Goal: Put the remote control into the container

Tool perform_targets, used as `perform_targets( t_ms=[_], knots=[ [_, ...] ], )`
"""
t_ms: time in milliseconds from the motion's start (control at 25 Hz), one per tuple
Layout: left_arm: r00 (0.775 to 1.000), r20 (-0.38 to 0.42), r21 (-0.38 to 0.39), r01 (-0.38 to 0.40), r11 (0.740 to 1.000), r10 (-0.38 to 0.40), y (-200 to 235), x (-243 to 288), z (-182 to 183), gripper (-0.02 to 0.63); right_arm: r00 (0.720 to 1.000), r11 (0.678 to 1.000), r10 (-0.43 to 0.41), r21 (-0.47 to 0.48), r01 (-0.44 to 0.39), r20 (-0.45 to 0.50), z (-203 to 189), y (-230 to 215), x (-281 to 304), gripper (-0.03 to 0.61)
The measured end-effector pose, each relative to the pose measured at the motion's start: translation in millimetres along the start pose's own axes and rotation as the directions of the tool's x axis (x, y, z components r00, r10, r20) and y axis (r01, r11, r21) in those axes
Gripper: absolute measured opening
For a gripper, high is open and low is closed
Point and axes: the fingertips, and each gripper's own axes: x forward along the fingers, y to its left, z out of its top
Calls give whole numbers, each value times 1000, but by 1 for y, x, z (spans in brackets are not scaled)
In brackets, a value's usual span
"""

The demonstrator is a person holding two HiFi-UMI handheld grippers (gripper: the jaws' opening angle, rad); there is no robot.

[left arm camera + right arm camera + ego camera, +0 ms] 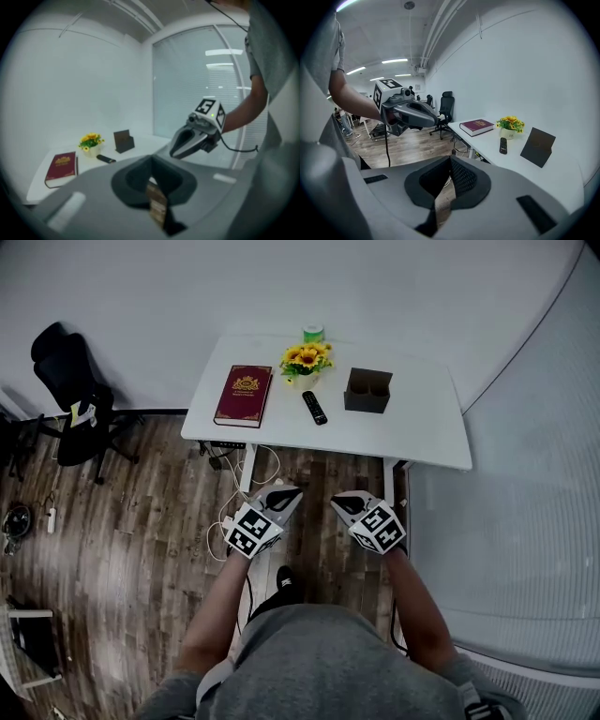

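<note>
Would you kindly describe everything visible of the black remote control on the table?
The slim black remote control looks like plastic, a long narrow bar; its buttons are too small to make out. It lies flat on the white table, slightly askew, between the dark red book and the dark brown box-shaped container, just in front of the yellow flowers. Only the table touches it.

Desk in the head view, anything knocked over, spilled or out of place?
Nothing stands out: the red book, flowers, remote control and upright dark container sit apart on the white desk.
</note>
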Motion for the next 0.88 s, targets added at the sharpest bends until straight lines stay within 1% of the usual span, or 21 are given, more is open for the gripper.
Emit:
perform_targets(
  t_ms=[240,440,720,880],
  knots=[
    [999,7,5,50,999,-50,32,5,0,2,1000,999,-11,43,12,-17,15,-13,27,17],
    [996,0,6,84,996,-84,53,5,-5,2,1000,999,-24,44,24,-4,33,-22,45,17],
    [994,-13,10,109,994,-109,67,2,-10,2,1000,998,-31,51,31,-1,40,-23,61,17],
    [992,-29,18,120,993,-120,71,1,-13,2,999,996,-27,88,24,27,47,-24,66,17]
  ],
)
